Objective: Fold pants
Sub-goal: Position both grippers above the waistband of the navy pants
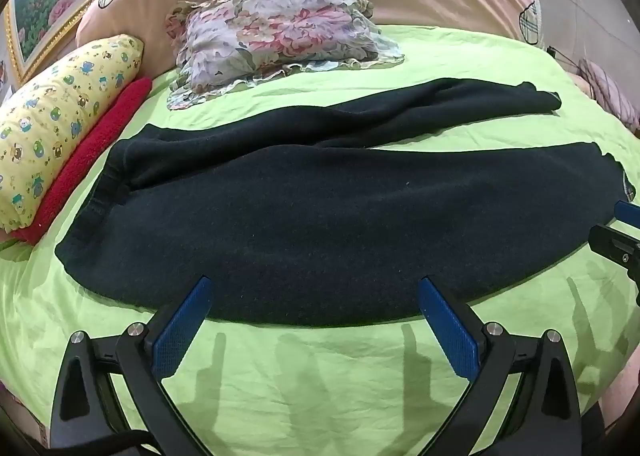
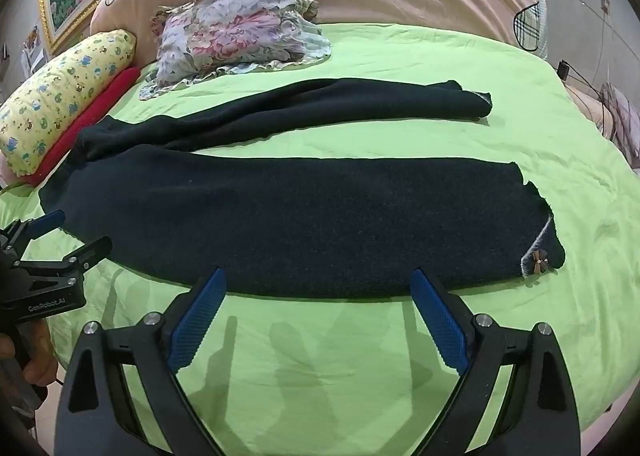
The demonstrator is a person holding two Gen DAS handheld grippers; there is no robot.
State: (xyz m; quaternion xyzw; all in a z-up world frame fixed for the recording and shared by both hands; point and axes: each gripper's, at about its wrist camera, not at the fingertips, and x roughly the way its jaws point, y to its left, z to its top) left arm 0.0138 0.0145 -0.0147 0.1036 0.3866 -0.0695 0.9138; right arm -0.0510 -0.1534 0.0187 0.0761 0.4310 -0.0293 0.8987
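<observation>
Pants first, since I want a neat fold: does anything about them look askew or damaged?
Yes. The pants lie with legs splayed apart, the far leg rumpled. The near cuff looks ragged, with a pale edge showing. Both grippers, left and right, are open, holding nothing.

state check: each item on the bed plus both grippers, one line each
pants: spread flat on the sheet, unfolded, legs apart, waistband to the left
left gripper: open, empty, at the near edge of the pants
right gripper: open, empty, at the near edge of the pants
green sheet: spread out, lightly wrinkled
floral garment: folded, lying beyond the pants
yellow pillow: lying on a red cloth at the left
</observation>
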